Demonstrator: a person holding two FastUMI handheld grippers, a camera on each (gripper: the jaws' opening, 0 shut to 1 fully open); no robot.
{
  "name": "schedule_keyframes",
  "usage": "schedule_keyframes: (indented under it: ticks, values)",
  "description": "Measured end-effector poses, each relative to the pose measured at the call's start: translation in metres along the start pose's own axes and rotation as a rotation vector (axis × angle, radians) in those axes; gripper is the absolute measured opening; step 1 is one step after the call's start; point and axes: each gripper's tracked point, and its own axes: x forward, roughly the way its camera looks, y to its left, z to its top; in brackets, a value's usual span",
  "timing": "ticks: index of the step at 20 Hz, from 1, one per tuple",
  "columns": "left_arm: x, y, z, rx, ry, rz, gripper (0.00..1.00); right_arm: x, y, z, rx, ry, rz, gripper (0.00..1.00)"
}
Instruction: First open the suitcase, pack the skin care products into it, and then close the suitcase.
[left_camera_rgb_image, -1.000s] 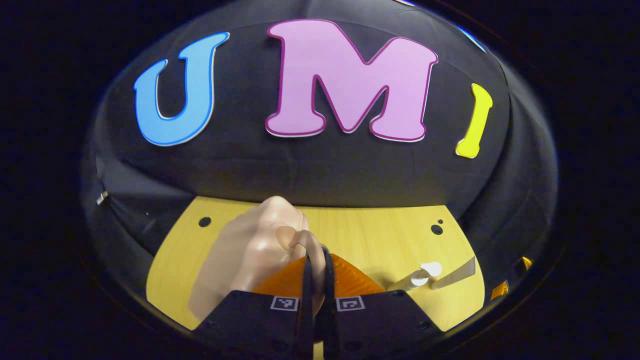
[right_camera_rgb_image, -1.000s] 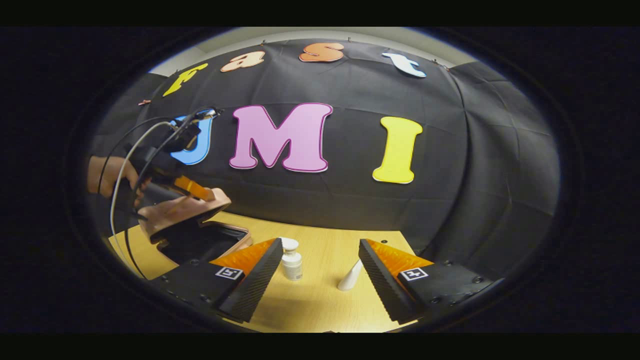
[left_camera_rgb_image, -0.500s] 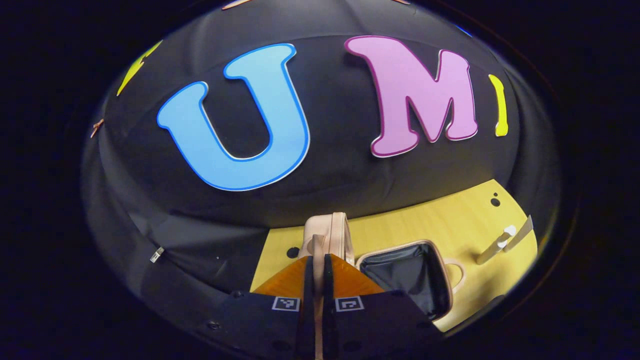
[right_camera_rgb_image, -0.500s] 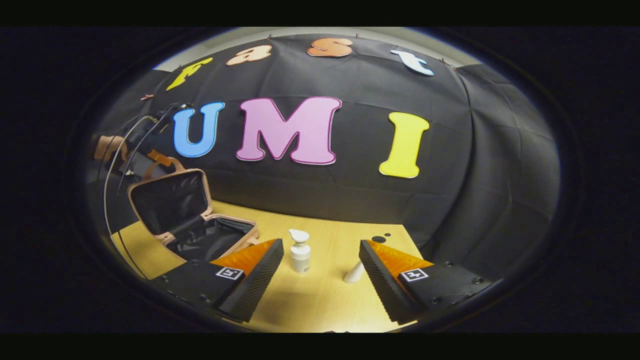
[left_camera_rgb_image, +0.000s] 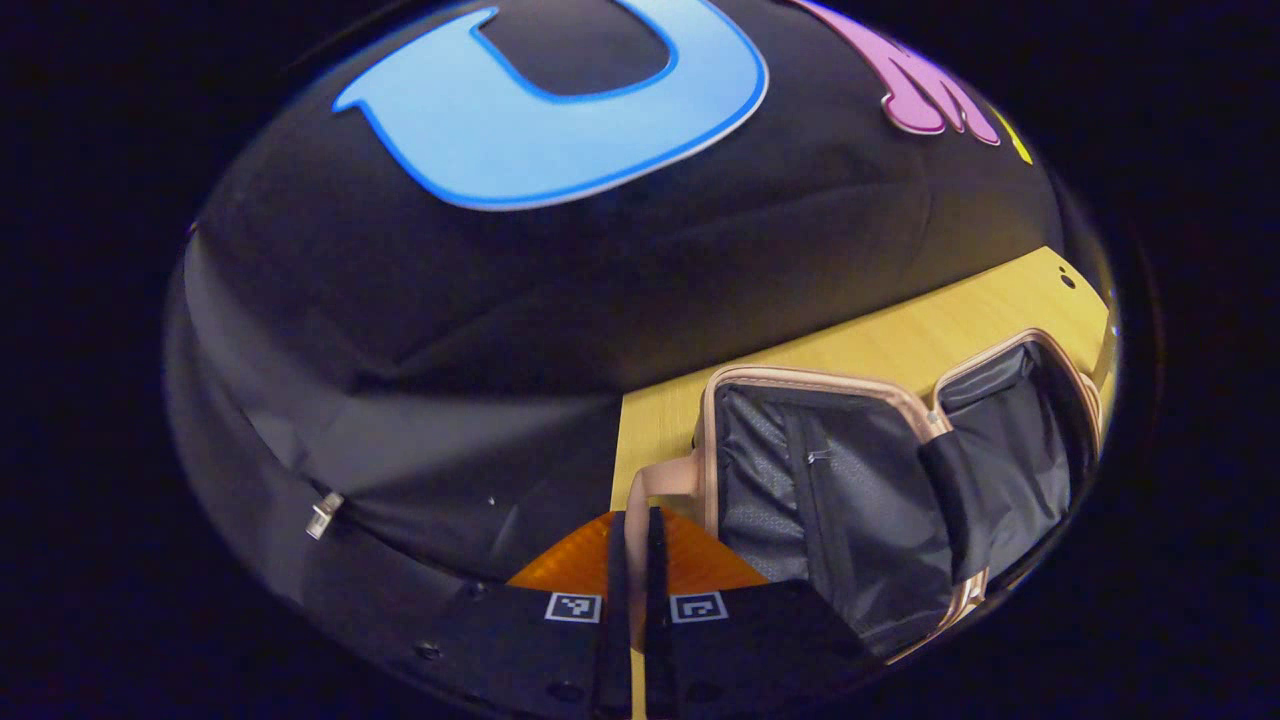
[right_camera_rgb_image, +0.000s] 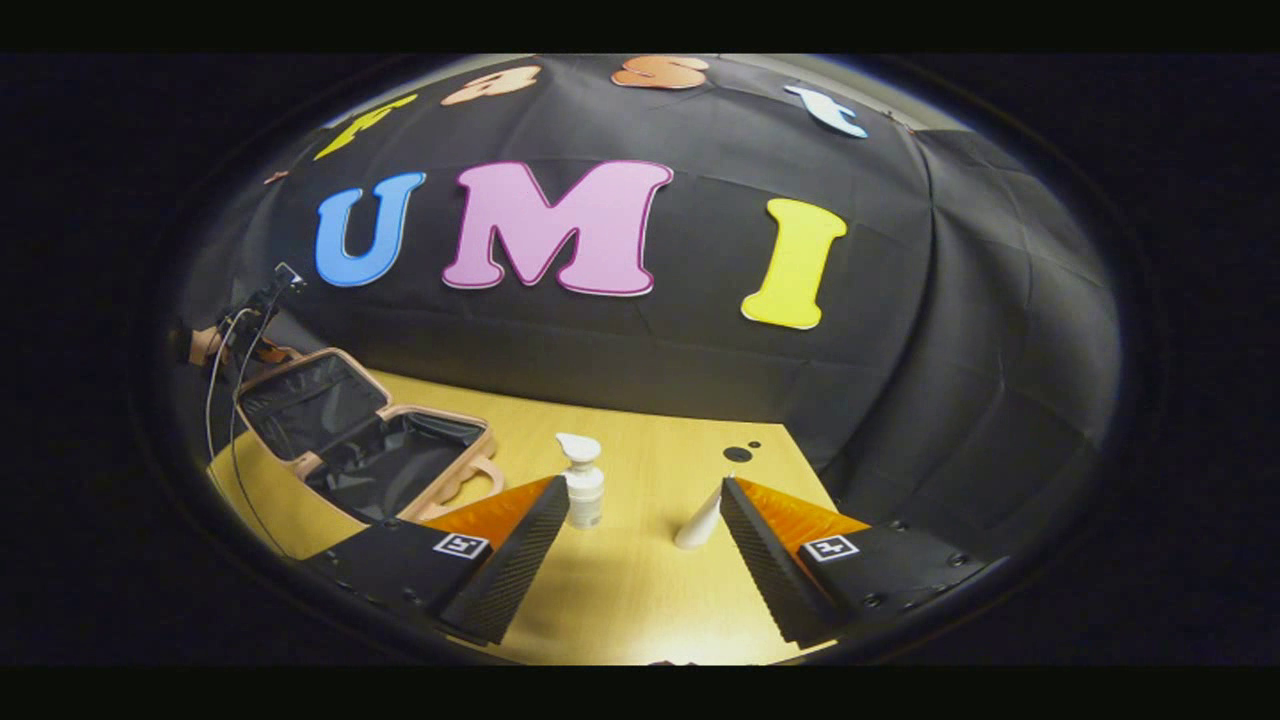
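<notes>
in the left gripper view, the left gripper (left_camera_rgb_image: 632, 590) is seen pinched shut on the lid handle (left_camera_rgb_image: 655, 480) of the suitcase (left_camera_rgb_image: 850, 500), which lies open just right of it. the lid is best lowered flat before release. in the right gripper view, the right gripper (right_camera_rgb_image: 640, 560) is held wide open and empty, with the pump bottle (right_camera_rgb_image: 583, 480) and tube (right_camera_rgb_image: 700, 520) standing just ahead between its fingers.

Pink suitcase (right_camera_rgb_image: 375, 455) open, bottle (right_camera_rgb_image: 583, 482), tube (right_camera_rgb_image: 701, 518) upright

text: none legible | bottle (right_camera_rgb_image: 583, 490) and tube (right_camera_rgb_image: 700, 522) labels: too small to read
</notes>
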Motion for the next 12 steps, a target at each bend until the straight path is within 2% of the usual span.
schedule_keyframes:
  ticks: [3, 5, 6, 7, 8, 9, 10, 11, 12]
  values:
    - [0.036, 0.0, -0.049, -0.111, 0.055, -0.059, 0.11, 0.01, 0.001, -0.016, -0.011, 0.025, -0.011, 0.98]
    - [0.055, -0.006, -0.071, -0.153, 0.116, -0.062, 0.11, 0.019, 0.004, -0.029, 0.014, 0.07, -0.019, 0.97]
    - [0.06, -0.001, -0.074, -0.15, 0.124, -0.026, 0.11, 0.02, 0.005, -0.032, 0.019, 0.073, -0.027, 0.98]
    - [0.065, 0.003, -0.077, -0.156, 0.121, -0.004, 0.19, 0.02, 0.001, -0.033, 0.013, 0.073, -0.04, 0.98]
    - [0.063, 0.011, -0.078, -0.147, 0.126, 0.041, 0.18, 0.02, -0.003, -0.032, 0.003, 0.064, -0.048, 0.98]
    - [0.055, 0.018, -0.079, -0.141, 0.125, 0.077, 0.28, 0.02, -0.006, -0.03, -0.005, 0.053, -0.055, 0.97]
    - [0.047, 0.026, -0.071, -0.139, 0.108, 0.107, 0.31, 0.019, -0.01, -0.029, -0.005, 0.048, -0.058, 0.97]
    - [0.035, 0.033, -0.061, -0.145, 0.083, 0.134, 0.49, 0.02, -0.013, -0.029, 0.0, 0.049, -0.057, 0.97]
    - [0.022, 0.037, -0.049, -0.152, 0.045, 0.148, 0.62, 0.021, -0.016, -0.03, 0.009, 0.052, -0.058, 0.98]
